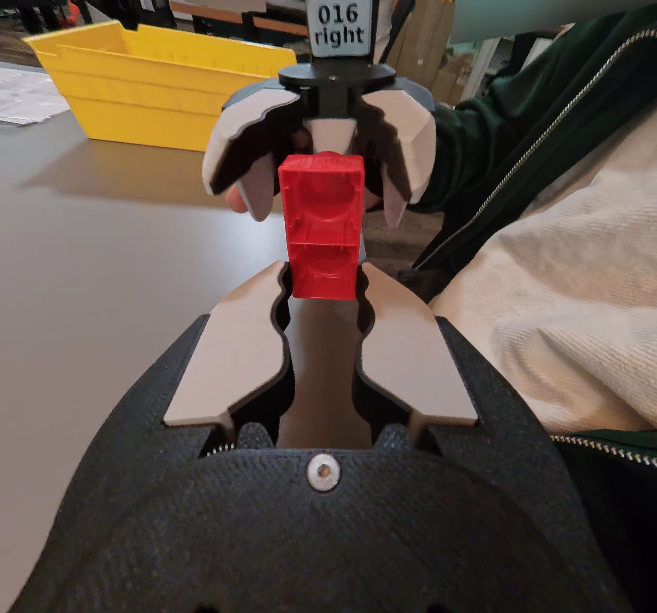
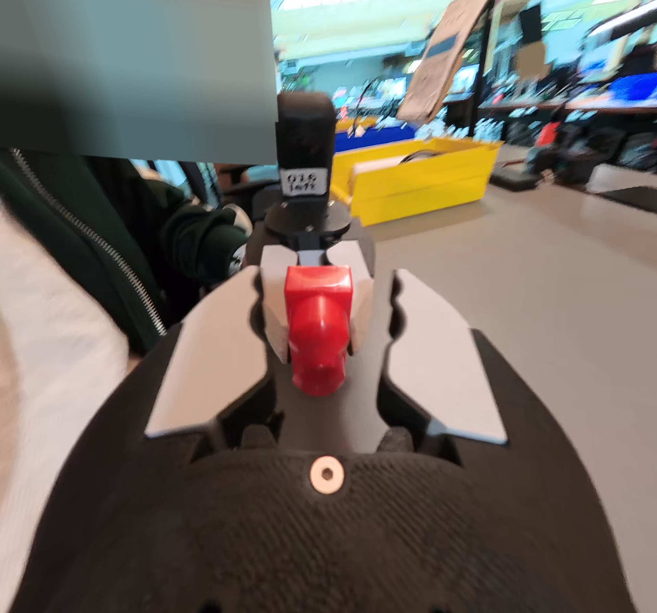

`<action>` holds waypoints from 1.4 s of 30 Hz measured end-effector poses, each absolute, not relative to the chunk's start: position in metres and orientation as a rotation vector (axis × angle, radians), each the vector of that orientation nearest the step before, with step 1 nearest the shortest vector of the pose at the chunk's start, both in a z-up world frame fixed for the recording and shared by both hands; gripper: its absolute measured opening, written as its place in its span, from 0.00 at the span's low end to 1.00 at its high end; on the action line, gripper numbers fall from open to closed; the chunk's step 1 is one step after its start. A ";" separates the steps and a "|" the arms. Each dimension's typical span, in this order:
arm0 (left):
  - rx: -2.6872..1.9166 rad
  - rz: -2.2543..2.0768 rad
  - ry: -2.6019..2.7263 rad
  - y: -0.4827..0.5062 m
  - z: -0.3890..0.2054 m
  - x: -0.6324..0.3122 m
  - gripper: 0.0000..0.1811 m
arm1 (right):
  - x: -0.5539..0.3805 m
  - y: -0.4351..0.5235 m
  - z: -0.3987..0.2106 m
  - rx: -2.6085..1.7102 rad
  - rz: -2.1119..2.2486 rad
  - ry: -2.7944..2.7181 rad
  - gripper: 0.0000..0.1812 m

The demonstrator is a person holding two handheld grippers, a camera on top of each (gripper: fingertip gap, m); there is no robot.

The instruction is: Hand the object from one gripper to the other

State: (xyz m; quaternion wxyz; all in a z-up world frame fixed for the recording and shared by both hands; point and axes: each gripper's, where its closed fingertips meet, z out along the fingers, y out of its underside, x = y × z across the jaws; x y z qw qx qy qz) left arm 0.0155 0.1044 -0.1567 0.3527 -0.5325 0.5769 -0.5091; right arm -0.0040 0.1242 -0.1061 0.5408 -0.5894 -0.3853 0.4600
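Observation:
A red plastic block [image 1: 321, 205], hollow on one face with a rounded snout on the other, is held in the air above the grey table. My left gripper [image 1: 323, 270] is shut on its near end. It also shows in the right wrist view [image 2: 316, 352], clamped on the red block [image 2: 316, 329]. My right gripper [image 2: 325, 274] faces the left one and is open, with one finger on each side of the block and a gap on both sides. In the left wrist view the right gripper [image 1: 327, 215] straddles the block's far end.
A yellow bin [image 1: 149, 98] stands on the grey table [image 1: 106, 276] behind the grippers, and also shows in the right wrist view [image 2: 419, 183]. A person's torso in a white top and dark green zip jacket [image 1: 533, 276] is close beside them. Papers [image 1: 21, 98] lie at the far left. My right fingertips sit around 5 cm from my left ones.

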 end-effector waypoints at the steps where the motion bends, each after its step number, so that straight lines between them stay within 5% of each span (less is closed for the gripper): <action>1: -1.377 -1.330 1.465 0.107 -0.154 0.015 0.19 | -0.001 0.127 -0.103 -1.386 1.088 -0.888 0.41; 7: -1.371 -1.399 1.300 0.126 -0.137 0.006 0.19 | 0.014 0.141 -0.097 -1.383 1.085 -0.779 0.43; 26: -1.368 -1.378 1.322 0.124 -0.140 0.007 0.19 | 0.012 0.133 -0.100 -1.371 1.092 -0.853 0.22; 42: -1.347 -1.370 1.377 0.115 -0.143 0.009 0.19 | 0.009 0.126 -0.101 -1.355 1.128 -0.896 0.16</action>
